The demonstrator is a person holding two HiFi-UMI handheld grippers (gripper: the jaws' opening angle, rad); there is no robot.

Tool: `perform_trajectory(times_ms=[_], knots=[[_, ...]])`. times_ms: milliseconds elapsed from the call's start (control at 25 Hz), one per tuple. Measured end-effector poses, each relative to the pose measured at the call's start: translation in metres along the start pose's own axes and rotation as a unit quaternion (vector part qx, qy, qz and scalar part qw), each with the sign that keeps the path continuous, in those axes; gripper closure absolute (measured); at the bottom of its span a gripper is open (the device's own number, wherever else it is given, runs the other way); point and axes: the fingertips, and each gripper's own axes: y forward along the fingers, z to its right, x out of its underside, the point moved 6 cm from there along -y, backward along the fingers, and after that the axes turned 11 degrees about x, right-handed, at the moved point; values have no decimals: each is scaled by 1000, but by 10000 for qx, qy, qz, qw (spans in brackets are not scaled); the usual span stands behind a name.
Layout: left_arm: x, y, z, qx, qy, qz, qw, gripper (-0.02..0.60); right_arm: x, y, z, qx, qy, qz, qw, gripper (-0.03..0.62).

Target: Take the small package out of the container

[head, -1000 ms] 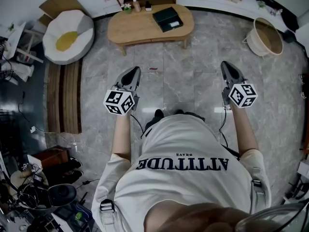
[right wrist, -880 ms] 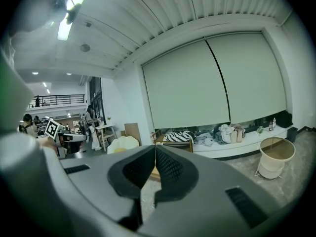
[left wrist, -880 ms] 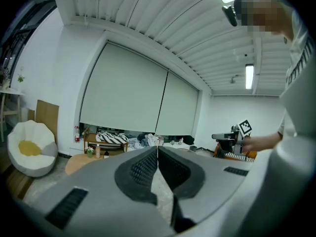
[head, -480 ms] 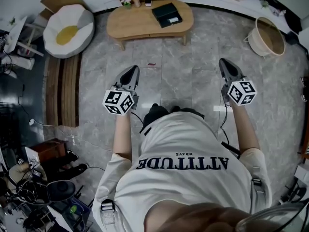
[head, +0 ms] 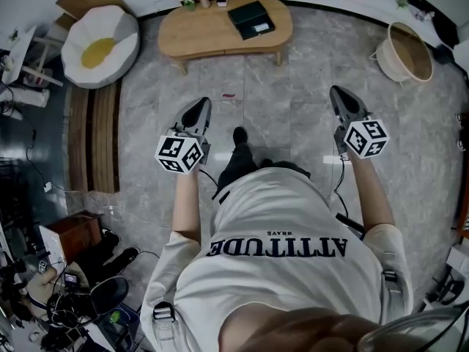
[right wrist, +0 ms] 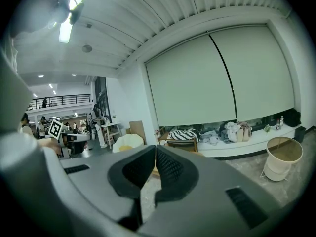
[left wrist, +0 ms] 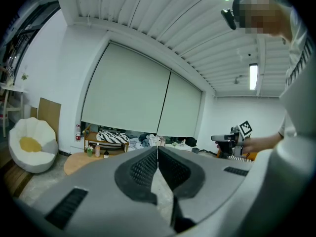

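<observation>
My left gripper [head: 203, 105] and right gripper [head: 336, 92] are held out level over the grey tiled floor, apart from each other, both shut and empty. In the left gripper view the pads meet at the left gripper [left wrist: 157, 150] with nothing between them, and the right gripper [right wrist: 155, 150] looks the same in its own view. A round beige basket [head: 405, 53] stands on the floor at the far right, its inside pale and bare as far as I can see. A black box [head: 251, 19] lies on the wooden coffee table [head: 212, 35] ahead. No small package is visible.
An egg-shaped floor cushion [head: 99, 46] sits at the far left beside a wooden slatted strip [head: 95, 141]. Small bottles [head: 198, 0] stand at the table's back edge. Cables and gear [head: 66, 299] clutter the floor at the lower left. My foot [head: 239, 135] is forward between the grippers.
A foot has stepped forward between the two grippers and the scene has shifted slightly in the head view. Both grippers stay shut and held out as before.
</observation>
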Motion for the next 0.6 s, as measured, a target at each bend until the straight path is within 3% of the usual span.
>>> perform_trajectory(times_ms=[600], knots=[[-34,58,-106,403,133,-155,9990,560,-29,91,-13,278,8,-66,9996,572]])
